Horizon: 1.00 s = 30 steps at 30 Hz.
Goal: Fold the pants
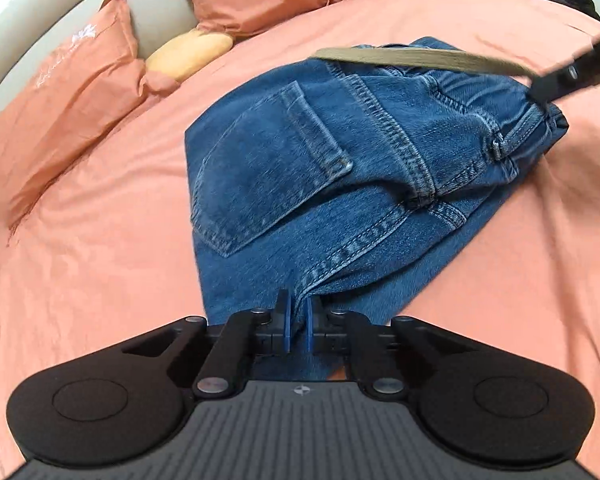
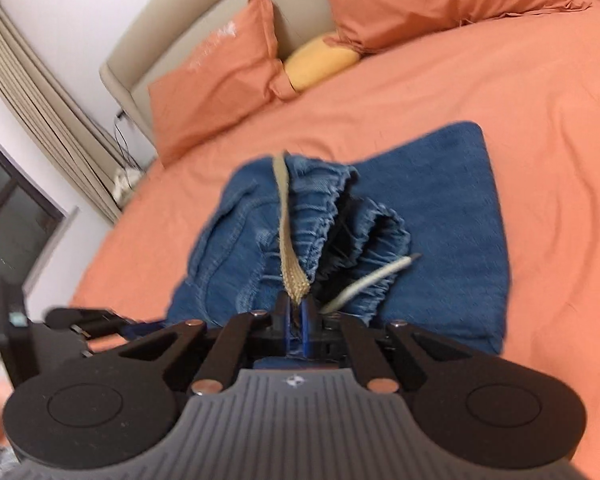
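On the orange bedsheet point(image 1: 100, 272), blue denim pants point(image 1: 300, 168) lie folded; left gripper point(image 1: 299, 328) pinches their 6 o'clock edge, right gripper point(image 2: 296, 320) clamps the beige woven drawstring point(image 2: 286, 224).

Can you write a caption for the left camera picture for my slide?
Left gripper pinches the blue jeans on an orange bed while the right gripper holds the waistband.

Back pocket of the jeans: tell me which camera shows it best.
The left wrist view. There the back pocket faces the camera in full, stitching sharp, beyond the left claw pinching denim. The right wrist view shows it only blurred and foreshortened, left of the gathered waistband.
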Tool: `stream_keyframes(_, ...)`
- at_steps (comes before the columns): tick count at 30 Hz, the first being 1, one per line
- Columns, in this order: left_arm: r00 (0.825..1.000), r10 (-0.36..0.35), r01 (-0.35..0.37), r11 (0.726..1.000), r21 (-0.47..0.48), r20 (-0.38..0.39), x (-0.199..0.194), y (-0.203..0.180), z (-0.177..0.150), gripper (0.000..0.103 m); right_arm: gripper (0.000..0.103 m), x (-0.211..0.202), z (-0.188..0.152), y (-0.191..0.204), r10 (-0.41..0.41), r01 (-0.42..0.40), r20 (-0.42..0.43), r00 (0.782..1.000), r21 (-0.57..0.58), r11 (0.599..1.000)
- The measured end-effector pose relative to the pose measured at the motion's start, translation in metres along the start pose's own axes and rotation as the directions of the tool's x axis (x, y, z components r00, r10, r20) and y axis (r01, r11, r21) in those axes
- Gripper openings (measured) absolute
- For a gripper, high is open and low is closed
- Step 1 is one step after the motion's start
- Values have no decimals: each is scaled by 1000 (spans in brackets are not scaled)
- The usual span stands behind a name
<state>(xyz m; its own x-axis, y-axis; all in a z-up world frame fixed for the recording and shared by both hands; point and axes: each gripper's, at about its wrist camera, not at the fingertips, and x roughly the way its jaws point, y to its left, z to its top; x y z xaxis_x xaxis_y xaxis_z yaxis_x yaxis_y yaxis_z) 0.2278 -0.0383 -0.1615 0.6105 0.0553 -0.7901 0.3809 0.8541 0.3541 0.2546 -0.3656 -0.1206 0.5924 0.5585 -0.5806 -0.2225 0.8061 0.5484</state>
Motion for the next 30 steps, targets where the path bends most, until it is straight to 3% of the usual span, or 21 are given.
stream_keyframes(2, 999, -19, 18, 999, -39, -31, 3, 5, -3, 1, 0, 9, -6, -6, -71, 70, -50, 996, -28, 997)
stream_keyframes(5, 994, -78, 71, 993, -96, -71, 7, 15, -7, 0, 0, 32, -12, -22, -98, 100, -126, 987, 15, 995)
stream_keyframes(8, 991, -124, 115, 983, -141, -57, -3, 24, -9, 0, 3, 28, -6, -21, -101, 104, -91, 991, 26, 994)
stream_keyframes(10, 985, -167, 159, 972, -176, -33, -14, 31, -10, 5, 14, 15, -2, -20, -101, 102, -46, 994, 27, 994)
stream_keyframes(11, 985, -171, 164, 968, -192, -18, -18, 35, -9, 7, 36, 9, 0, -19, -110, 110, -25, 994, 28, 994)
stream_keyframes(12, 985, -173, 168, 963, -209, -6, -22, 38, -8, 9, 46, 5, 2, -19, -112, 112, 2, 994, 30, 993)
stream_keyframes(16, 987, -158, 163, 948, -272, 39, -25, 52, 5, 10, 47, 1, 13, -27, -36, 23, 98, 995, 126, 992)
stream_keyframes(21, 984, -161, 175, 915, -362, 69, -11, 65, 25, 24, 49, 36, 34, -58, 66, -105, 130, 989, 315, 943)
stream_keyframes(24, 983, -170, 186, 900, -394, 76, -2, 73, 35, 25, 58, 62, 43, -70, 74, -120, 126, 989, 407, 906)
stream_keyframes(30, 984, -170, 178, 893, -414, 57, 7, 77, 40, 26, 59, 98, 43, -65, 114, -136, 76, 991, 462, 876)
